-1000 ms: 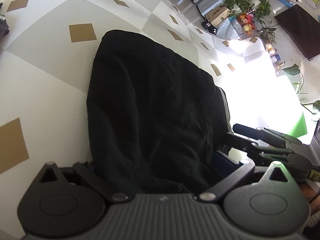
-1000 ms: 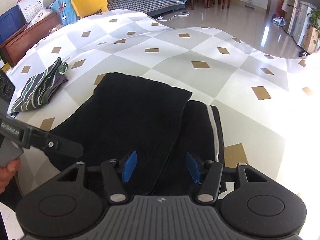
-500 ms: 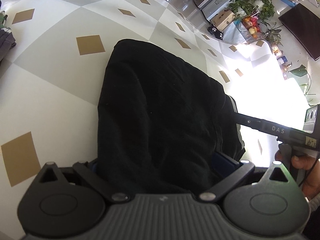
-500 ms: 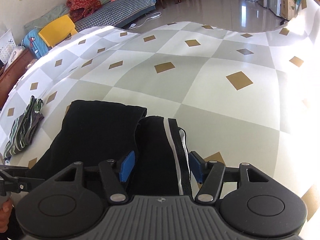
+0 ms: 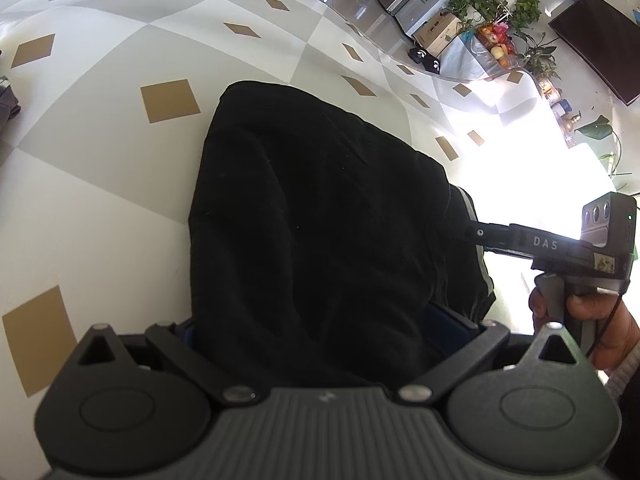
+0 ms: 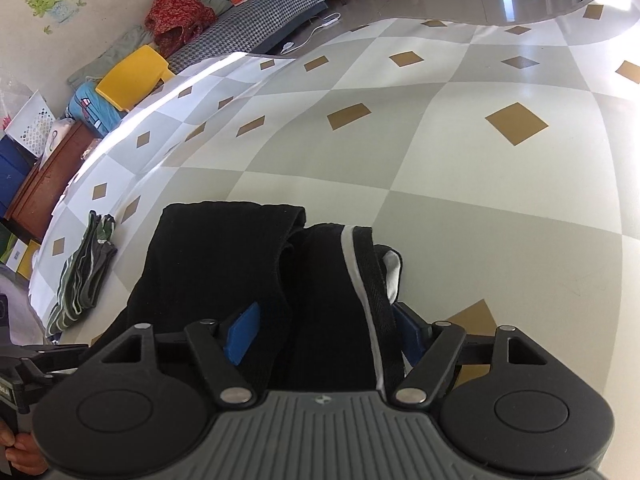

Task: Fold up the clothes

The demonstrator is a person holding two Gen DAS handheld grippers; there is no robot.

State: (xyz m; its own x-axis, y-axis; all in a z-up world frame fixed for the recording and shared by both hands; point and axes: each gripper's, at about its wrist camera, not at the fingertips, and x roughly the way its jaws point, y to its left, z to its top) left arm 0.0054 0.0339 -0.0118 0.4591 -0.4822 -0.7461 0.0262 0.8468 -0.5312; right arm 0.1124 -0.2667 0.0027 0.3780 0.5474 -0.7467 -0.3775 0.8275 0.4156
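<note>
One black garment [image 6: 224, 264] lay folded on the checkered bench [image 6: 460, 184]; one striped garment [image 6: 82, 280] lay apart. Right tongs [image 6: 324, 332], jaws just widening, straddled the black cloth unclenched; left tongs [image 5: 320, 332]: grip indiscernible.

My right gripper [image 6: 324, 332] angled down, jaws just been opening, now wide, black fabric between blue pads [image 6: 241, 334], not pinched. My left gripper [image 5: 320, 332] angled down, jaws spread, fingers mostly hidden under fabric; grip unclear. Right hand [image 5: 592, 320] wraps handle; left hand [image 6: 20, 452] at frame edge.
</note>
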